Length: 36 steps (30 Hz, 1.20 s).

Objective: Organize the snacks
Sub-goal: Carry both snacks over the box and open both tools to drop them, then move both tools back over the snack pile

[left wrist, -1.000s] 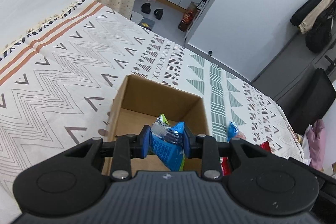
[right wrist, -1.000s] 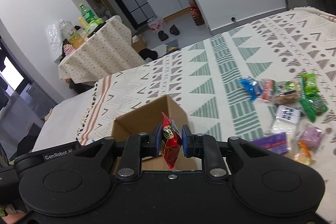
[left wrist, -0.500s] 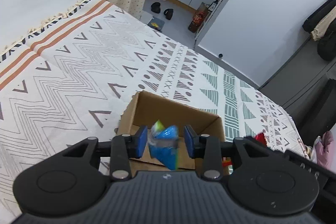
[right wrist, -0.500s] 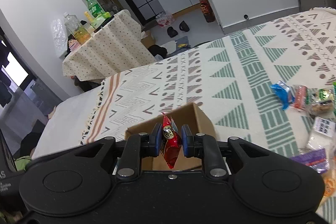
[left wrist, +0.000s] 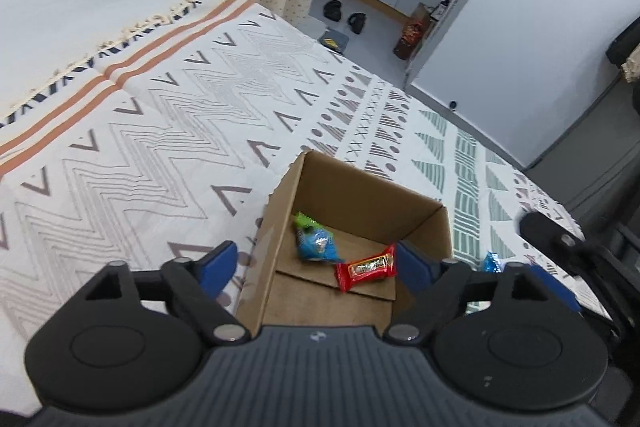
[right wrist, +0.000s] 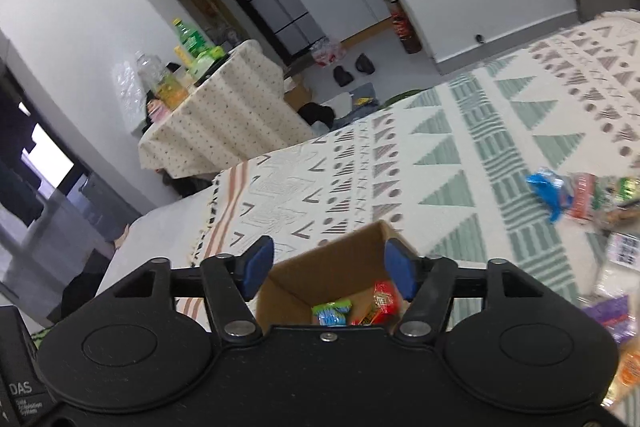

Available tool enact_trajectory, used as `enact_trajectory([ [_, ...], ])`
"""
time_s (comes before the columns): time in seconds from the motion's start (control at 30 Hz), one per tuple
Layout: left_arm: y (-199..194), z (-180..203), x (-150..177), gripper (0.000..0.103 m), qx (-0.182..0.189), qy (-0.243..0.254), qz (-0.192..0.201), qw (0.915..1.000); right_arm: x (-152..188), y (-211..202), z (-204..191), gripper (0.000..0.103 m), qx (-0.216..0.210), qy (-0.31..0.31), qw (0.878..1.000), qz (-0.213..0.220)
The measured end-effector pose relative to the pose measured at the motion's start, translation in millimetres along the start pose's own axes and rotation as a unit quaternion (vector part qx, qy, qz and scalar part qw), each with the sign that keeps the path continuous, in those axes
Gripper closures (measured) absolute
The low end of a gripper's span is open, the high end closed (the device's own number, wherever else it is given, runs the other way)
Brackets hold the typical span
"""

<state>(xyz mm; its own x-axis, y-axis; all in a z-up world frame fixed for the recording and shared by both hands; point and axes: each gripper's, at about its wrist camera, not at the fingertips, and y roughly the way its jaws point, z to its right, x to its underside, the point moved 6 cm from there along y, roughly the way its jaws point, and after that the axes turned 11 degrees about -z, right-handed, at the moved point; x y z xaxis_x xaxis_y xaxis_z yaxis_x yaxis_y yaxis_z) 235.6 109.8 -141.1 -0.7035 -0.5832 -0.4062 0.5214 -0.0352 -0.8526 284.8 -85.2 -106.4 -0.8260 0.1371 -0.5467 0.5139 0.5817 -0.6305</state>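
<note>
Cardboard walls frame two snacks already sorted: a blue pack [left wrist: 316, 242] and a red bar [left wrist: 367, 267] lie side by side, just apart, on the floor of the open box [left wrist: 362, 195] that sits on a patterned blanket [left wrist: 160, 115]. Above them hang both grippers, each with its blue pads spread wide and nothing between them. The left gripper [left wrist: 316, 263] straddles the box's opening; the right gripper [right wrist: 326, 269] looks down into the same box from the other side, where the two wrappers show at the bottom edge. Spread this wide over the box, they look to have nothing left to drop. More wrapped snacks [right wrist: 576, 191] lie scattered on the blanket well to the right of the box, awaiting collection; the job looks only just begun, with the pile the likely next stop.
</note>
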Motion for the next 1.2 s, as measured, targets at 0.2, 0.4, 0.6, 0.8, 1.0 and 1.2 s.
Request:
enact_trajectory([
  [0.2,-11.1,17.8,15.4,0.013,0.001,0.011,0.005,0.9999,4.8,-39.7,28.6,0.021,0.028,0.005,0.999,0.021],
  [0.4,-22.3,36.8,36.9,0.012,0.009,0.024,0.005,0.9996,13.5,-70.7,50.4,0.014,0.046,0.008,0.998,0.032],
  [0.6,-34.4,56.3,59.4,0.012,0.014,0.048,0.006,0.9987,20.1,-97.9,65.9,0.009,0.049,0.016,0.998,0.044],
  [0.8,-47.9,77.0,77.8,0.007,0.022,0.071,0.014,0.9971,27.4,-119.4,85.2,0.007,0.054,0.032,0.997,0.05],
  [1.0,-55.3,94.9,94.8,0.006,0.028,0.094,0.013,0.9951,34.1,-136.5,101.8,0.006,0.058,0.044,0.996,0.057],
  [1.2,-56.0,108.2,110.8,0.006,0.035,0.115,0.003,0.9927,41.3,-148.0,120.7,0.004,0.066,0.06,0.994,0.059],
])
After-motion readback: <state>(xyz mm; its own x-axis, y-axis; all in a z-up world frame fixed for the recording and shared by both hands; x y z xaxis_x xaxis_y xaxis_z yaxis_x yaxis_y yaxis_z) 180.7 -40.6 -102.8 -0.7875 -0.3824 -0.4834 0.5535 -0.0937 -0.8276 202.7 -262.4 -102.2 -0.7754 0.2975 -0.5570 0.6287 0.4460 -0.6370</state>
